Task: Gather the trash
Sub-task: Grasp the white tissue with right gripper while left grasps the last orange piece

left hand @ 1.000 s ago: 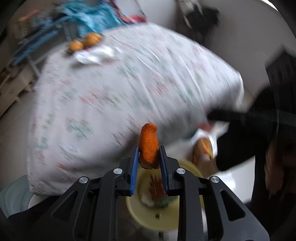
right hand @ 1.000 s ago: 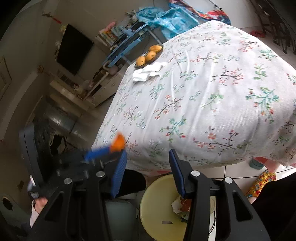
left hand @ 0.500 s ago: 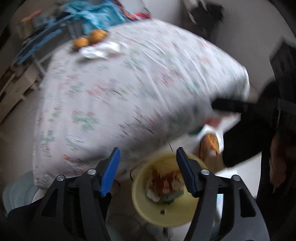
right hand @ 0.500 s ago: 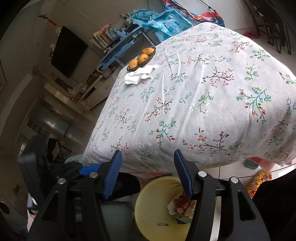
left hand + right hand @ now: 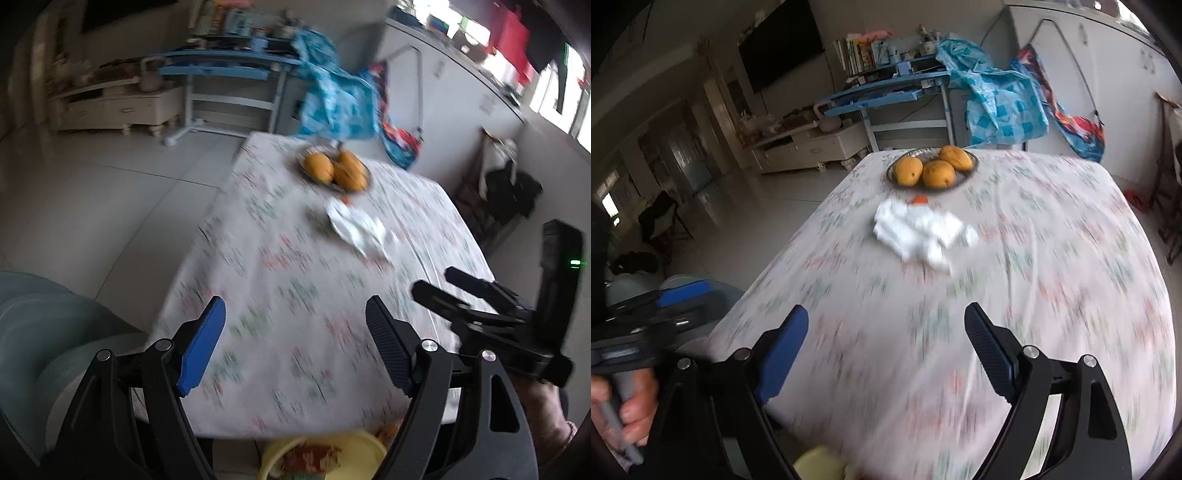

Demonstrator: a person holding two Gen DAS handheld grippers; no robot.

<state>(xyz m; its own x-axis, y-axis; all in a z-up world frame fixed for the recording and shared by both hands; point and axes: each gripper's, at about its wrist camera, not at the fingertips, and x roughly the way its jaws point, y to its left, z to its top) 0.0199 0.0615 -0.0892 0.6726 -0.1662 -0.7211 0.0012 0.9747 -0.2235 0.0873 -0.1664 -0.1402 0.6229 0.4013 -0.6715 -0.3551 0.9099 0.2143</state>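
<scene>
My left claw (image 5: 293, 343) stands wide apart with nothing between its fingers; the jaws have just been opening. My right claw (image 5: 886, 350) is the same, wide and empty, its jaws also just opened further. Both point down over the near end of the worktop (image 5: 1052, 295), which wears a flowered cloth. The trash I can see there is a crumpled white tissue (image 5: 919, 232), lying towards the far end, with a small orange scrap (image 5: 918, 199) touching its far edge. Just beyond them sits a plate (image 5: 973, 159) with three mangoes (image 5: 936, 173). Below the near edge, the yellow bin (image 5: 354, 443) shows wrappers inside. The picture is blurred.
</scene>
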